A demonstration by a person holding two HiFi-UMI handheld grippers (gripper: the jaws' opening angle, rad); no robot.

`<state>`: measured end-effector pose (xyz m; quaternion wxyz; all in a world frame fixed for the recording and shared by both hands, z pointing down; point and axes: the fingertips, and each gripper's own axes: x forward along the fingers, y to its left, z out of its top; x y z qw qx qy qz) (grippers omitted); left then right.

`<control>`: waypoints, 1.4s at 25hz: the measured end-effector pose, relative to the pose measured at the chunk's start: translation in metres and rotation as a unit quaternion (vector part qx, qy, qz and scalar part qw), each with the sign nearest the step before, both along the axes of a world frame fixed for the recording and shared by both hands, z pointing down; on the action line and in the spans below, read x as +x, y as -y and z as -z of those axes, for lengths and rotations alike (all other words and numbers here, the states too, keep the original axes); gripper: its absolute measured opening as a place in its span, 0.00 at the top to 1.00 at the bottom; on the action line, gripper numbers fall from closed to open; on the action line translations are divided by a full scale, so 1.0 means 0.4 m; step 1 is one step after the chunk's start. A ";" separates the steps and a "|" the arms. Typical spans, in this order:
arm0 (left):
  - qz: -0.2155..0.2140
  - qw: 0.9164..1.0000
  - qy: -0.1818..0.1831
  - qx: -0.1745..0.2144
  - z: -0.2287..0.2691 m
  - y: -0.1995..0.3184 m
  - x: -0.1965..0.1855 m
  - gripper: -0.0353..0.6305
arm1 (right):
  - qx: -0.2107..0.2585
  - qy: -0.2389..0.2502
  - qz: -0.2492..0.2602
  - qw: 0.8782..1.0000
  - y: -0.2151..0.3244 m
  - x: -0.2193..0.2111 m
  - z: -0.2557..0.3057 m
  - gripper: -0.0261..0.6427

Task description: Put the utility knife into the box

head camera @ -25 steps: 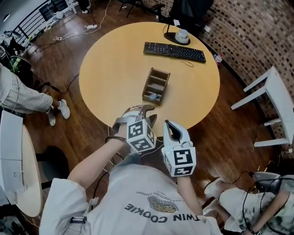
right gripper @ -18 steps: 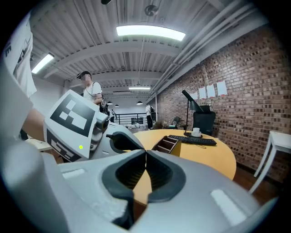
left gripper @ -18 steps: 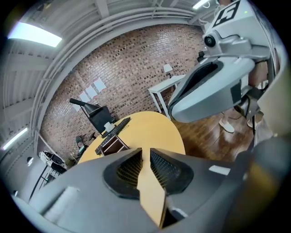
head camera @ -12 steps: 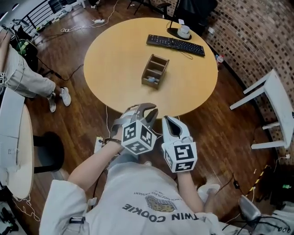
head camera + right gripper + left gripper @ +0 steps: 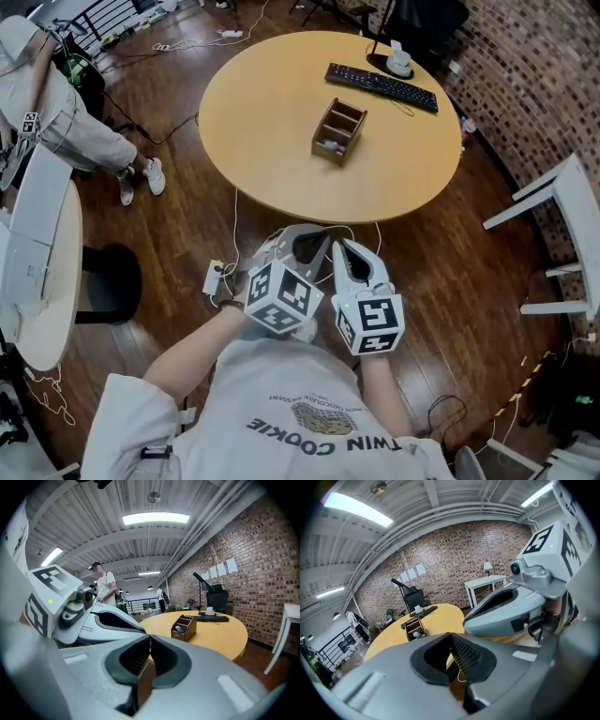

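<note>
The wooden box (image 5: 338, 131) stands on the round yellow table (image 5: 272, 122), with a small grey object (image 5: 328, 147) in its near compartment; I cannot tell whether that object is the utility knife. Both grippers hang side by side over the wood floor, short of the table's near edge. My left gripper (image 5: 317, 232) is shut with nothing between its jaws. My right gripper (image 5: 340, 247) is shut and empty too. In the left gripper view the jaws of the left gripper (image 5: 450, 635) meet, and the box (image 5: 415, 627) lies far ahead. In the right gripper view the right gripper (image 5: 150, 637) has its jaws together, the box (image 5: 184, 627) beyond.
A black keyboard (image 5: 382, 86) and a white cup (image 5: 399, 62) sit at the table's far side. A white side table (image 5: 562, 216) stands at the right and another white table (image 5: 37, 262) at the left. A person (image 5: 66, 122) is at upper left. Cables and a power strip (image 5: 214, 277) lie on the floor.
The view has drawn back from the table, which now sits higher and farther off. Both grippers have come away from its near edge and now hang over the floor.
</note>
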<state>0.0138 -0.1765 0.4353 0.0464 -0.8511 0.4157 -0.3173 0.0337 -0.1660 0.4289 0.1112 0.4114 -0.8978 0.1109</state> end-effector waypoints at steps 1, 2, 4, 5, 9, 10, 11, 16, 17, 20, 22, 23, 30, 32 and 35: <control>0.005 1.000 -0.007 -0.004 0.000 -0.013 -0.007 0.94 | -0.002 0.002 0.002 1.000 -0.010 -0.006 -0.001 0.96; 0.011 1.000 -0.015 -0.010 -0.002 -0.027 -0.014 0.94 | -0.005 0.004 0.003 1.000 -0.019 -0.012 -0.002 0.96; 0.023 0.999 -0.031 -0.022 -0.007 -0.059 -0.034 0.94 | -0.012 0.007 0.006 1.000 -0.042 -0.028 -0.007 0.96; 0.029 0.998 -0.039 -0.027 -0.009 -0.075 -0.046 0.94 | -0.015 0.008 0.008 1.000 -0.055 -0.038 -0.009 0.96; 0.053 0.996 -0.069 -0.036 -0.001 -0.128 -0.096 0.94 | -0.023 0.009 0.016 1.000 -0.102 -0.080 -0.015 0.96; 0.058 0.994 -0.079 -0.039 0.001 -0.143 -0.109 0.94 | -0.024 0.009 0.018 1.000 -0.116 -0.091 -0.015 0.96; 0.062 0.993 -0.090 -0.041 0.003 -0.158 -0.120 0.94 | -0.025 0.010 0.019 0.999 -0.130 -0.101 -0.014 0.96; 0.075 0.988 -0.132 -0.038 0.026 -0.243 -0.170 0.94 | -0.023 0.014 0.017 0.999 -0.208 -0.152 0.005 0.96; 0.076 0.987 -0.138 -0.037 0.029 -0.262 -0.181 0.94 | -0.022 0.014 0.016 1.000 -0.227 -0.162 0.008 0.96; 0.077 0.985 -0.152 -0.034 0.037 -0.323 -0.215 0.94 | -0.020 0.014 0.010 1.000 -0.290 -0.197 0.014 0.96; 0.076 0.983 -0.163 -0.028 0.047 -0.364 -0.233 0.94 | -0.018 0.012 0.007 1.000 -0.334 -0.216 0.019 0.96; 0.076 0.983 -0.168 -0.024 0.052 -0.384 -0.240 0.94 | -0.017 0.010 0.004 1.000 -0.354 -0.224 0.021 0.96; 0.082 0.978 -0.190 -0.018 0.067 -0.508 -0.304 0.94 | -0.010 0.008 -0.007 1.000 -0.480 -0.279 0.037 0.96; 0.082 0.977 -0.195 -0.015 0.070 -0.554 -0.317 0.94 | -0.006 0.007 -0.007 1.000 -0.525 -0.297 0.043 0.96; 0.084 0.976 -0.201 -0.011 0.068 -0.614 -0.333 0.94 | -0.003 0.009 -0.008 1.000 -0.586 -0.317 0.049 0.96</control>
